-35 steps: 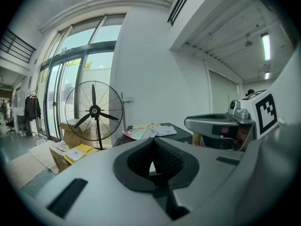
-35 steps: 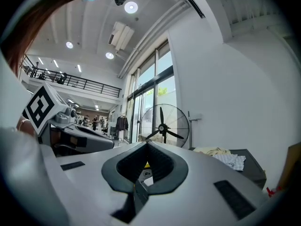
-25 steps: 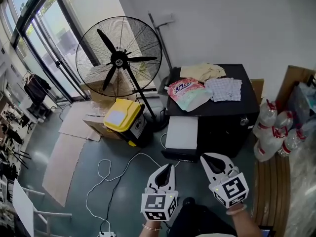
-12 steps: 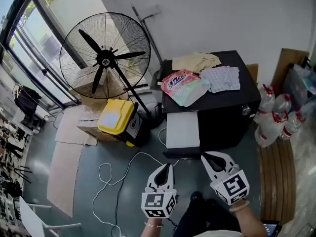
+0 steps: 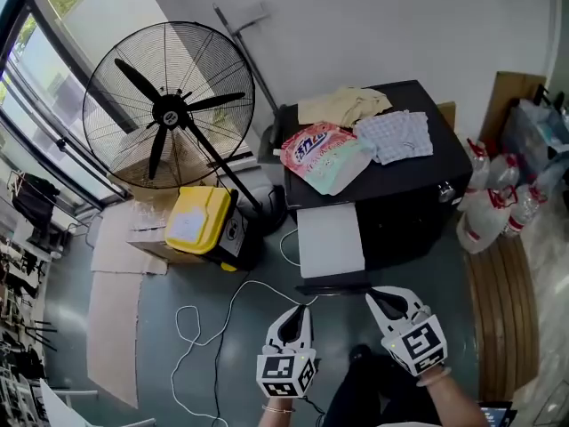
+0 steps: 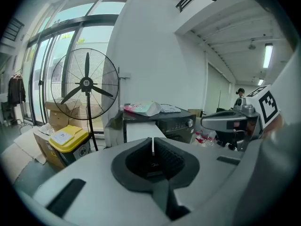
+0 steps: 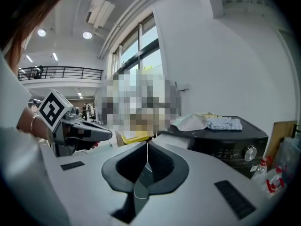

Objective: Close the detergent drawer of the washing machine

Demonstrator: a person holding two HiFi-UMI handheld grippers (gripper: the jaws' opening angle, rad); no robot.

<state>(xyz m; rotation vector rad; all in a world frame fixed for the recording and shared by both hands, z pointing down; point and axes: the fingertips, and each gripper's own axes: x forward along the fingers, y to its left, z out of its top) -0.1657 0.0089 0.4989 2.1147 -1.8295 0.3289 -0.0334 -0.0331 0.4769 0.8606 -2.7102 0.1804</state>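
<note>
The black washing machine (image 5: 400,181) stands against the wall, with its white detergent drawer (image 5: 331,238) pulled out toward me at the left of its front. Both grippers hang in front of the drawer and touch nothing. My left gripper (image 5: 302,312) is shut, just short of the drawer's near edge. My right gripper (image 5: 379,294) is shut too, below the machine's front. The left gripper view shows the drawer (image 6: 139,129) and machine (image 6: 176,120) beyond the shut left gripper (image 6: 153,140). In the right gripper view the right gripper (image 7: 147,145) is shut, with the drawer (image 7: 178,141) ahead.
A detergent bag (image 5: 320,154) and folded clothes (image 5: 396,136) lie on the machine. A big floor fan (image 5: 169,105) and a yellow-lidded box (image 5: 196,221) stand to the left. A white cable (image 5: 218,314) loops on the floor. Water bottles (image 5: 493,212) crowd the right.
The head view has drifted, so the machine and fan sit further left and lower in it. Both grippers stay shut in front of the drawer, slightly lower in the picture.
</note>
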